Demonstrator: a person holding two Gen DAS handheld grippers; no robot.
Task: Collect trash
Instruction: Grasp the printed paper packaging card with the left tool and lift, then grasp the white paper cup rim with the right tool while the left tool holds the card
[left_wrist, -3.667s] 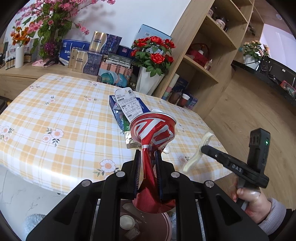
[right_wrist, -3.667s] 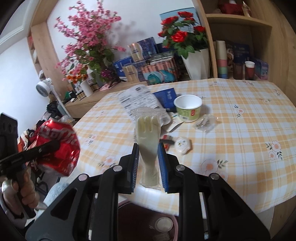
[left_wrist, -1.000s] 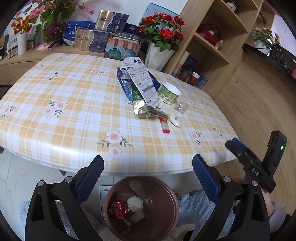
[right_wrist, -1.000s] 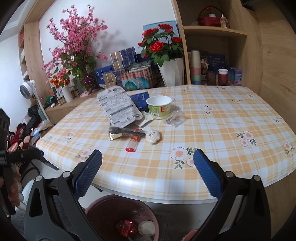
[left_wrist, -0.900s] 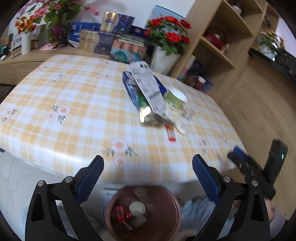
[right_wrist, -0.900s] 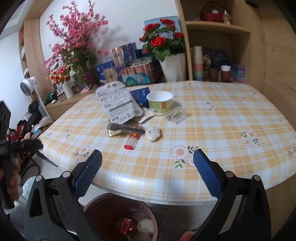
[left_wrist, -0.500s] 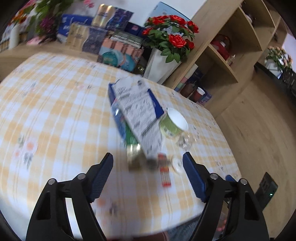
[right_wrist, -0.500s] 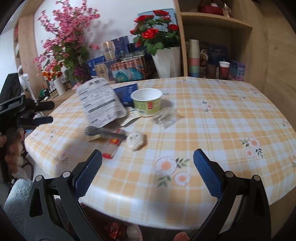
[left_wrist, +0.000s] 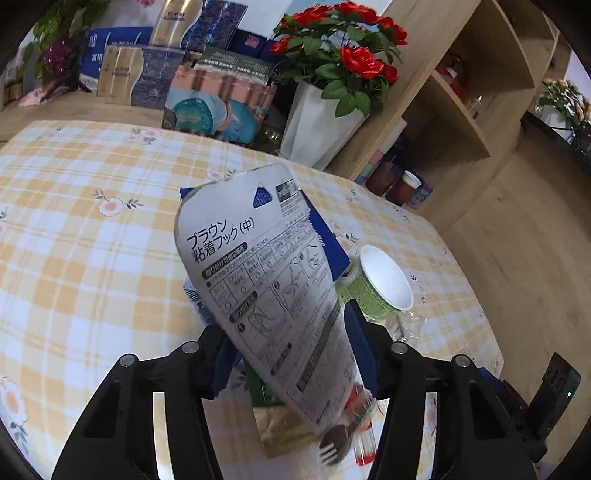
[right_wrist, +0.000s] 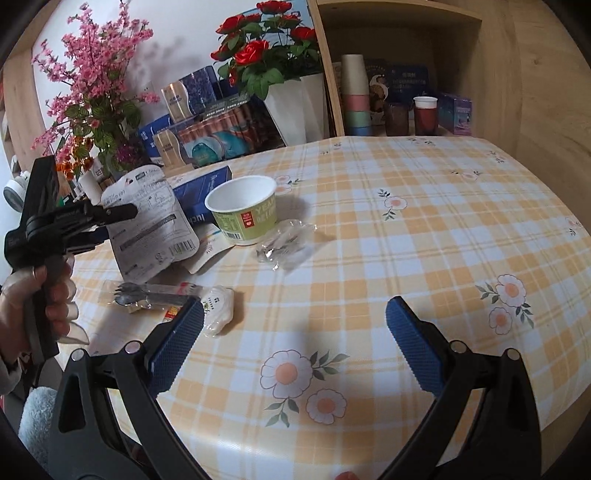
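A grey printed card package (left_wrist: 266, 288) leans tilted against a blue box (left_wrist: 328, 240) on the checked tablecloth (left_wrist: 92, 266). My left gripper (left_wrist: 290, 349) has its jaws closing on either side of the card, and the pads do not visibly press on it. In the right wrist view the left gripper (right_wrist: 110, 225) straddles the card (right_wrist: 151, 225). My right gripper (right_wrist: 295, 332) stands wide open over the tablecloth with nothing between its fingers. A white crumpled wrapper (right_wrist: 218, 310) lies beside its left finger.
A green paper cup (right_wrist: 245, 214), clear plastic wrap (right_wrist: 284, 240), a wrapped fork (right_wrist: 147, 297), a red lighter (left_wrist: 364, 443) and a foil bag (left_wrist: 280, 428) lie around the card. A white vase of roses (right_wrist: 295, 107), boxes and a wooden shelf (left_wrist: 461, 110) stand behind the table.
Both grippers came forward from above the bin to over the table. The left jaws narrowed around the card package. The right jaws stayed wide open.
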